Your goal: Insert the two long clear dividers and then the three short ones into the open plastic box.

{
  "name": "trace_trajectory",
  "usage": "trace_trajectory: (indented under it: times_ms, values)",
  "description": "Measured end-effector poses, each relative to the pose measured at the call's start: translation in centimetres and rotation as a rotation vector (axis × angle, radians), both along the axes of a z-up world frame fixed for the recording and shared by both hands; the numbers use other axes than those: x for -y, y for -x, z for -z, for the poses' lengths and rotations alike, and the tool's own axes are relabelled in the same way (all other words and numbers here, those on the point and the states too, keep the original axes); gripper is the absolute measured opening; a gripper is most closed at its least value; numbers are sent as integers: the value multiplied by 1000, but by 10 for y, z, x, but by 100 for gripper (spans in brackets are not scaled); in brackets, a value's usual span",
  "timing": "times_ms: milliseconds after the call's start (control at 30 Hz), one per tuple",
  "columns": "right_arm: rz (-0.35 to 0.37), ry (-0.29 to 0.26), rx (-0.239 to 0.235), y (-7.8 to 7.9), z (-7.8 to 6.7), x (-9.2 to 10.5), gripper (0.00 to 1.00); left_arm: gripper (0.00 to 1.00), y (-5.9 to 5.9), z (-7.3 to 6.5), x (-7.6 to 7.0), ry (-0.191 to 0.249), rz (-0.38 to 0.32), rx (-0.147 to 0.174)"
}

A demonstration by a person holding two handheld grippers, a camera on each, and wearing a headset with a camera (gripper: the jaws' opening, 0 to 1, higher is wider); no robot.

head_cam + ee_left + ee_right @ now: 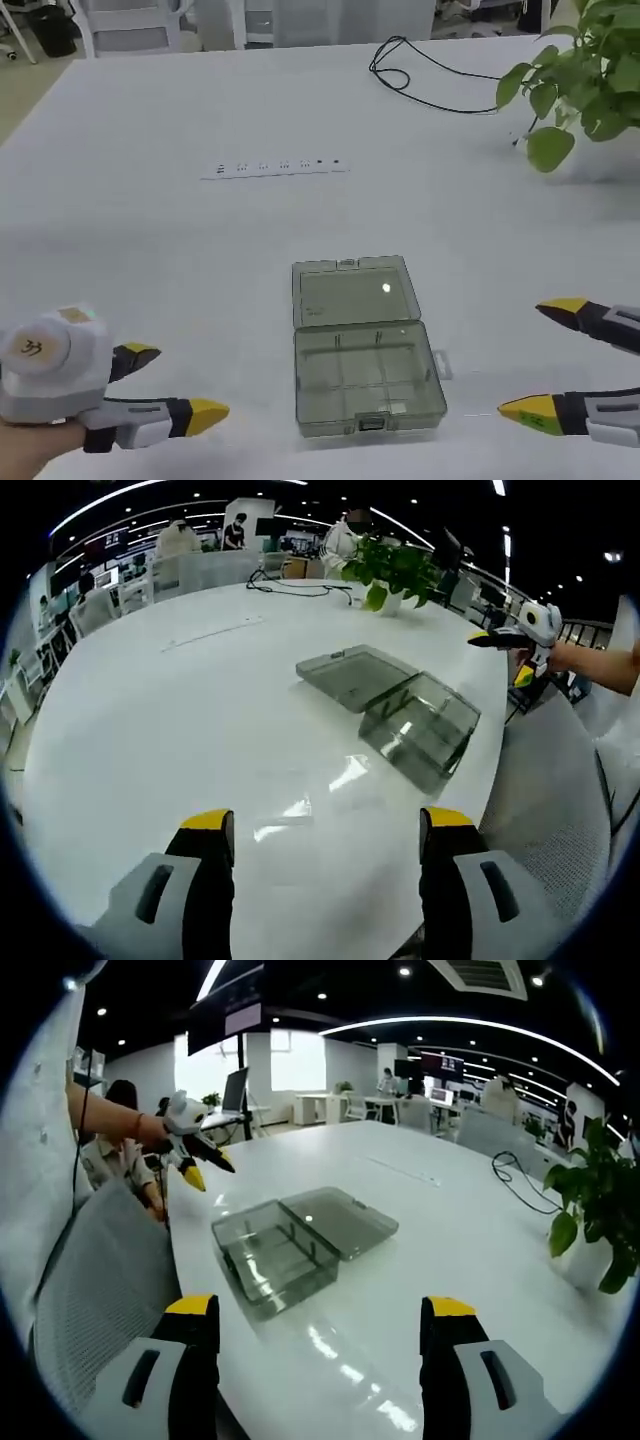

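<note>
The left tongs are released: the jaws are spread wide with nothing between them. They hang just above the bench at the lower left of the head view, tips aimed toward the work. The right tongs are likewise released and empty at the lower right of that frame, tips aimed inward. Neither tool touches anything. This reads as a stand-off position, with both sets of jaws held clear so the work between them is open to inspection.

The open plastic box sits on the bench at the lower centre of the head view, between the two tongs. Its lid is folded flat toward the upper part of the frame, which exposes the base from above for vertical insertion.

Inside the base, pale lines run lengthwise and crosswise. In the right gripper view, thin upright walls show there. Judged from this, the clear dividers are already seated in their slots. Their number cannot be confirmed because the material is transparent. The task appears to be at or near completion.

Farther out, a power strip lies above the box in the frame. A black cable loops at the upper centre and a plant stands at the upper right, all well apart from the working zone.
</note>
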State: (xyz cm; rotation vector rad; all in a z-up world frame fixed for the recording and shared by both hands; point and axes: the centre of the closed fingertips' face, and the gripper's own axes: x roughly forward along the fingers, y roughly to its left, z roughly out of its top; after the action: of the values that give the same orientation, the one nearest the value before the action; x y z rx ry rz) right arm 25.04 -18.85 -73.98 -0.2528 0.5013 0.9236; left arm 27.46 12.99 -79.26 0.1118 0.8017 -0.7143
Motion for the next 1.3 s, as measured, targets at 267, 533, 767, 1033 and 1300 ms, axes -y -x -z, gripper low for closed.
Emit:
trace_trajectory:
  times_ms: [267, 533, 767, 1033, 1300]
  values:
    - [7, -3, -4, 1, 2, 0, 83, 65, 1, 14, -9, -75, -27, -62]
    - [16, -12, -8, 2, 3, 0, 83, 59, -1, 29, -12, -126, -23, -101]
    - [18, -16, -6, 2, 2, 0, 83, 53, -1, 38, -18, -184, -26, -120]
    - [20, -19, -7, 2, 3, -1, 82, 49, 3, 47, -20, -225, -21, -147]
    - [24, -23, -7, 3, 3, 0, 82, 48, 2, 52, -19, -262, -7, -165]
